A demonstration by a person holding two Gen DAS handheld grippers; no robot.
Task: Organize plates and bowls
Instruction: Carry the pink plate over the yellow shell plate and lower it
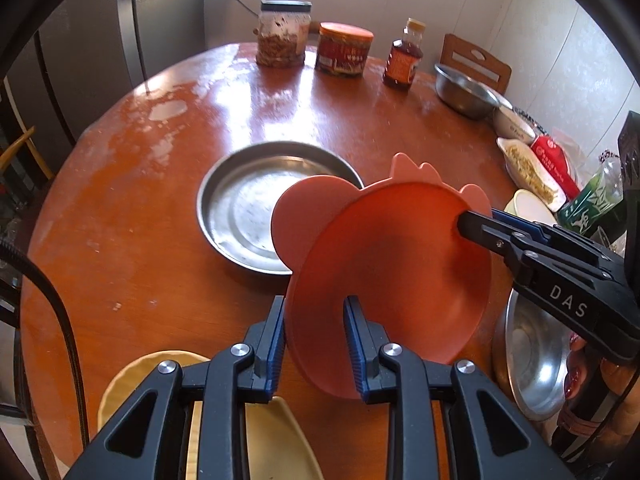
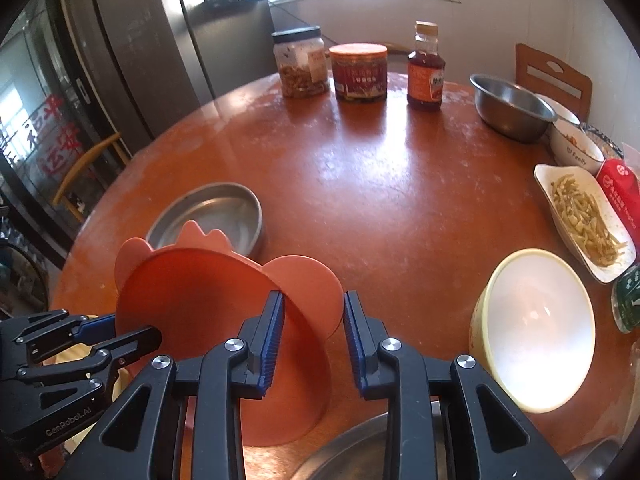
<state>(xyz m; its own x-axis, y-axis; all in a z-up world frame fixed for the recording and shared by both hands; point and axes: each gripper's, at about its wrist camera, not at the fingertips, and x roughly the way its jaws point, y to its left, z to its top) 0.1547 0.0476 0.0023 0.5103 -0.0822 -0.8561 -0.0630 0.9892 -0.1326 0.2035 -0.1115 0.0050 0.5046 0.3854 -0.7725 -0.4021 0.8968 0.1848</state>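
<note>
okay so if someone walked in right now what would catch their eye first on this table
The orange plate, tilted up off the round table near its front edge, with the left gripper and right gripper each clamped on its rim. Just behind it lies an empty metal pan; three jars and bottles line the far edge.

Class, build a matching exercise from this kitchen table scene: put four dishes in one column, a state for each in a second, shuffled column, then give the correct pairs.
Column 1
1. pink animal-shaped plate
2. shallow metal pan
3. white oblong dish
4. cream bowl

Column 2
A. holds yellowish food strips
B. empty, white inside, near the right tongs
C. lifted and tilted, gripped at its rim by both the right and the left tongs
D. empty, flat on the table, behind the pink plate

Pairs: 1-C, 2-D, 3-A, 4-B
</note>
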